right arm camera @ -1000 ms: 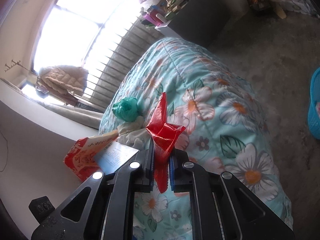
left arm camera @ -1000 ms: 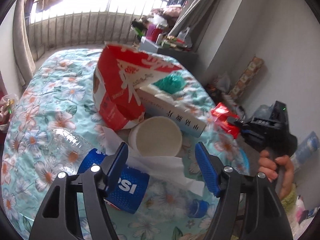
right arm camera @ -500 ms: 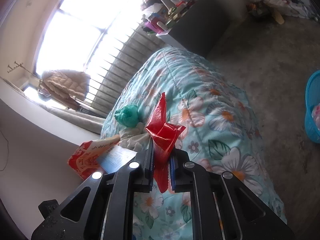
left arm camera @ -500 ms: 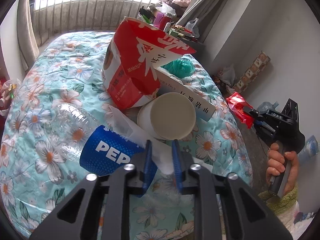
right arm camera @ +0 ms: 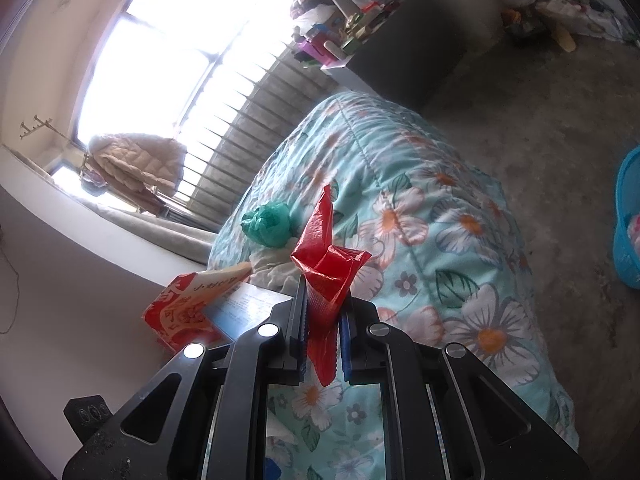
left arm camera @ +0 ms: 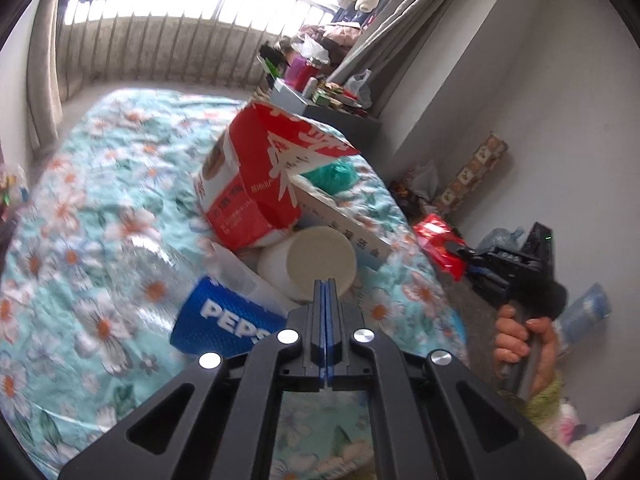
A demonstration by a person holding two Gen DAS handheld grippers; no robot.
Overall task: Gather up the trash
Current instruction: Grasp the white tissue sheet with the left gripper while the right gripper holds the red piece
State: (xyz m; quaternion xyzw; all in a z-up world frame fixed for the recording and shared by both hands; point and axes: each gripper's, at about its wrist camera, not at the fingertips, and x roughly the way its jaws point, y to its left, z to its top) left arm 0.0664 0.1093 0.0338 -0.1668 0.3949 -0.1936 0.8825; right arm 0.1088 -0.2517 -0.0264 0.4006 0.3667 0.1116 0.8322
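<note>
Trash heaped on a flowered turquoise quilt [left arm camera: 100, 200], all of it just ahead of the left tongs [left arm camera: 326, 286]:
- a red-and-white paper bag [left arm camera: 264, 184] farthest forward;
- a flat white printed box [left arm camera: 344, 228] to its right, with a crumpled teal plastic bag [left arm camera: 332, 174] behind that;
- a white paper cup [left arm camera: 320, 260] on its side directly past the tips;
- a clear plastic bottle with a blue Pepsi label [left arm camera: 224, 320] to the left of the tips;
- a thin white tissue [left arm camera: 240, 276] draped over the bottle and running under the tips.

Left tongs: pads pressed flat together, no gap showing. Cannot tell whether a corner of the tissue is pinched between them, since the black frame hides the contact.

Right tongs [right arm camera: 323, 300]: clamped on a crinkled red plastic wrapper [right arm camera: 328, 256], which sticks up past the tips and hangs down behind them. Held off the right edge of the quilt, over the floor. A blue plastic basket [right arm camera: 628, 220] on the floor far to the right of these tongs, probably the drop point.

Risks from here:
- Lifting the left tongs with nothing caught, because tissue is thin and slides out of flush pads.
- Tearing the tissue if the bottle or cup pins its far end.
- Nudging the cup so that it rolls toward the quilt's edge, being round and on its side.
- Losing the red wrapper on the way, as the grip takes only a narrow fold.
</note>
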